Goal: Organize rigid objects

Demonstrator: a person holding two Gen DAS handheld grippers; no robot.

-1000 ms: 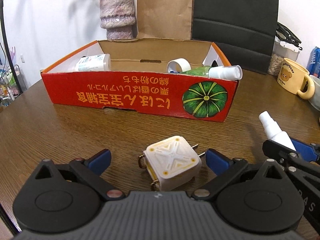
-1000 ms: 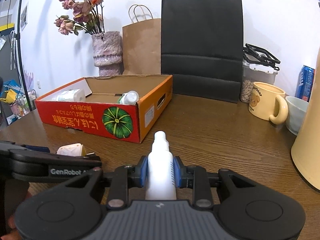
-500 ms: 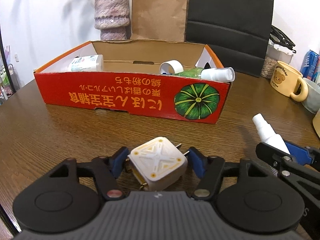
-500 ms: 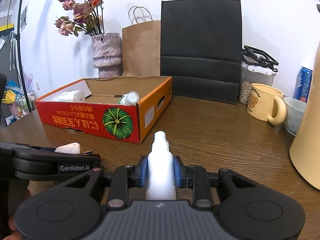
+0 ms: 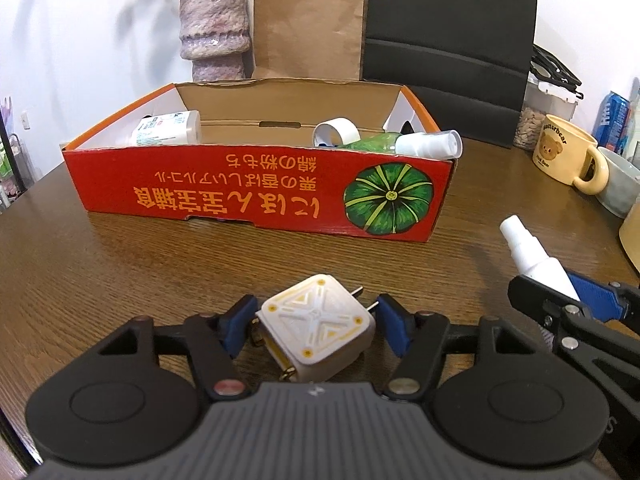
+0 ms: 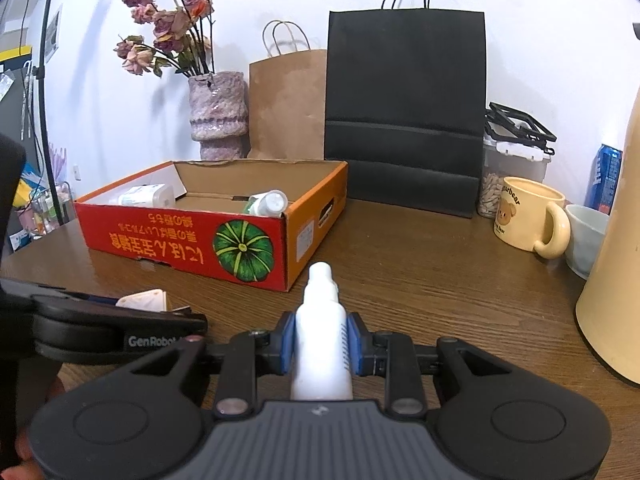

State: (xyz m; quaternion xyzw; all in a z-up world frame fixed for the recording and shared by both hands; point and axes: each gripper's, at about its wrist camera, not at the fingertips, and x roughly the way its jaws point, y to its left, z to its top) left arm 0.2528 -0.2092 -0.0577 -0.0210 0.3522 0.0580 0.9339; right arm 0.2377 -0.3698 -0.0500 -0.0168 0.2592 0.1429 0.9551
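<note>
1. My left gripper [image 5: 316,322]: a second ago its blue pads stood wide of the cream square plug adapter with gold cross pattern [image 5: 316,328]; they have since closed in, and now each pad sits at a flank of the adapter. Whether they press it firmly I cannot tell; I judge the grasp just made or nearly so. The adapter lies between the pads, tilted, prongs pointing away from me, low over the dark wooden counter [image 5: 132,264].

2. My right gripper [image 6: 320,340]: clamped on the white plastic spray bottle [image 6: 320,320], nozzle pointing forward, unchanged over the last second. From the left wrist view the bottle appears just right of the adapter, held above the counter.

3. Meaning for the task: both remaining loose items now look to be in hand; I judge the next step is carrying each over the near wall of the box.

4. Red and orange cardboard box with a green pumpkin print [image 5: 256,188]: beyond both grippers, open-topped. Inside: a white labelled bottle [image 5: 168,128] at the left, a white tape roll [image 5: 336,132] and a green bottle with a white cap [image 5: 424,144] at the right.

5. Farther back: a cream bear mug [image 6: 528,216], a pale knitted vase with dried flowers [image 6: 218,112], a brown paper bag [image 6: 286,104] and a black paper bag [image 6: 404,112].
</note>
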